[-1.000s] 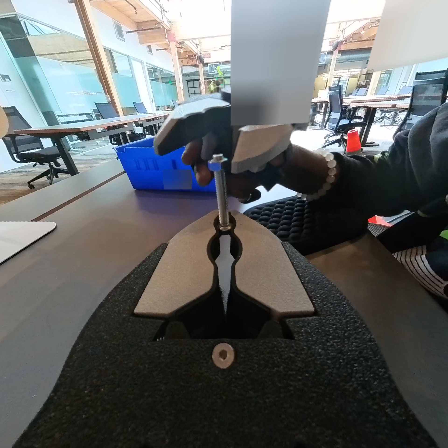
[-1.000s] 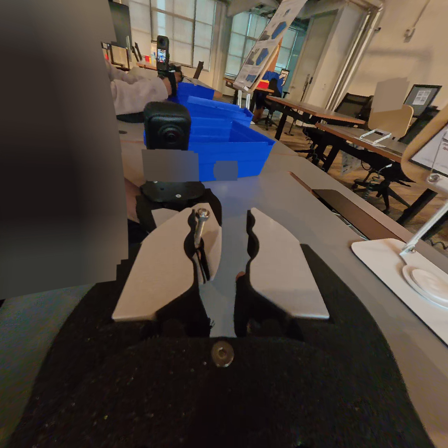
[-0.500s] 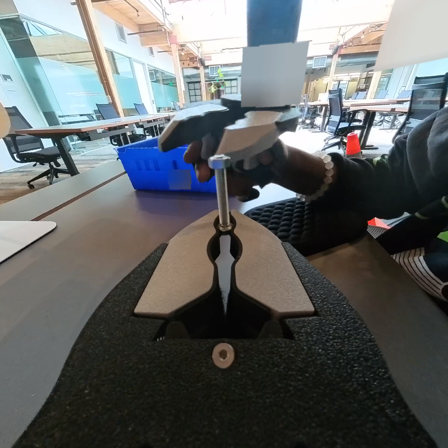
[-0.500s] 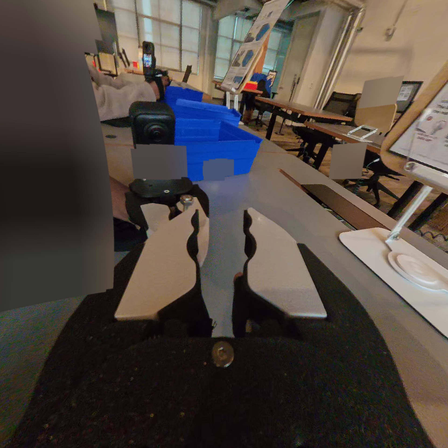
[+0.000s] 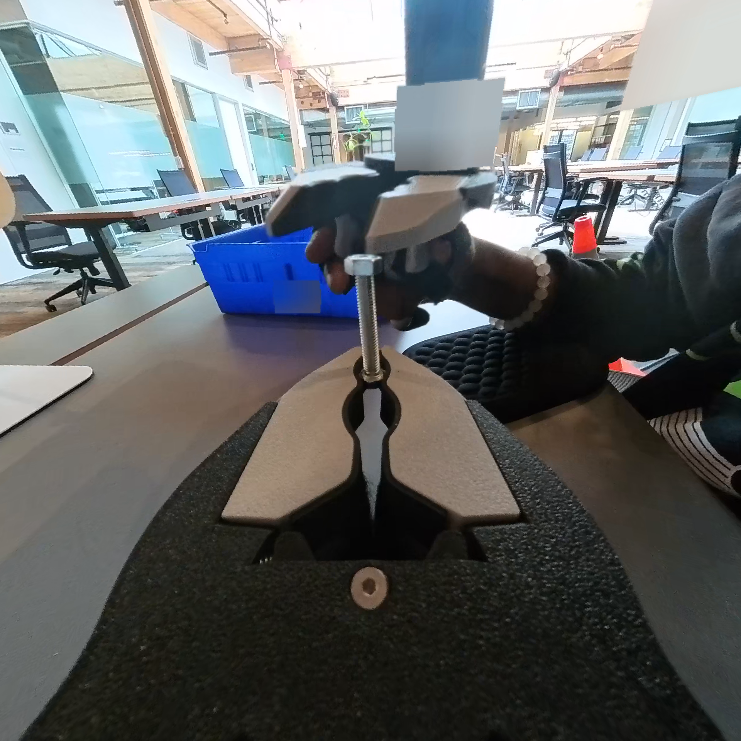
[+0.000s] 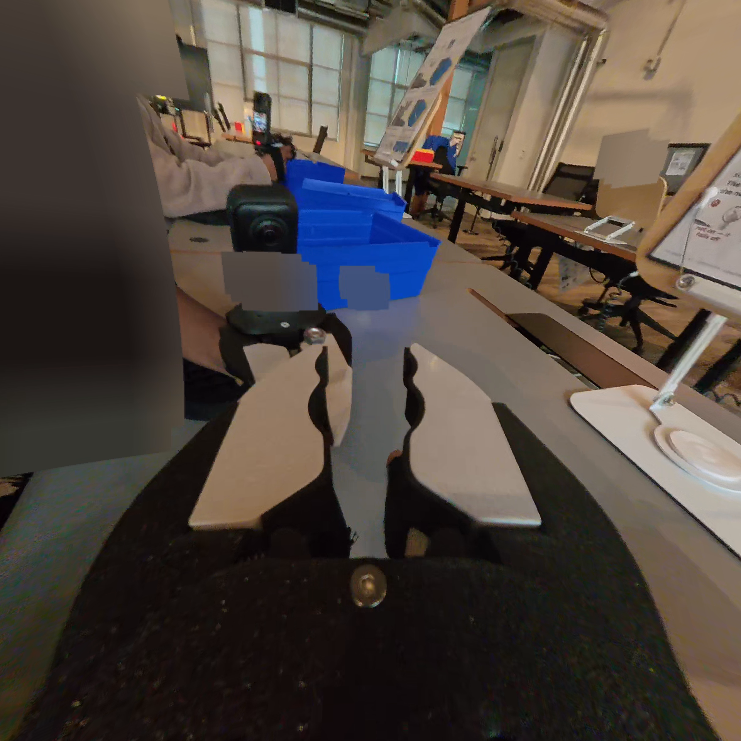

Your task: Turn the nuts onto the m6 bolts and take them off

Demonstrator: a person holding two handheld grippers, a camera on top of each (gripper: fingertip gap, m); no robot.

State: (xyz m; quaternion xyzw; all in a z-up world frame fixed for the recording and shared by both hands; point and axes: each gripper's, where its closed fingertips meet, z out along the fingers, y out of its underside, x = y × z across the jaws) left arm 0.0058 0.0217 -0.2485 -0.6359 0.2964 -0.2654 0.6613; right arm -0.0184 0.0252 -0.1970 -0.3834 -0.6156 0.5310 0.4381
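— What is seen first, going from the biggest thing down?

— The grey table [image 5: 120, 401] fills the lower half of both views. A blue bin [image 5: 248, 276] is set on it, left of centre in the left wrist view, and a black mesh pad [image 5: 481, 361] lies to the right of centre.

— And the grippers?

— The left gripper [image 5: 371, 361] is closed at the centre of its own view, its fingertips clamped on the lower end of the bolt [image 5: 367, 320]. The right gripper [image 6: 367, 353] is held open, with bare table seen between its fingers. In the left wrist view it is found above centre, over and behind the bolt head, with nothing gripped.

— Where is the bolt kept?

— Upright, head on top, threads down into the notch of the left fingertips. A nut [image 5: 371, 375] is seated there at the very bottom of the thread.

— What has changed?

— A second ago the bolt was framed between the right fingers. Now only its head [image 6: 314, 336] is glimpsed past the tip of the left-hand finger, upper left of centre in the right wrist view. The head has been let go and the open jaws have been drawn off it.

— What is meant by that?

— A pause between turns is judged likely: a fresh hold on the head is needed before more thread can be worked through the nut.
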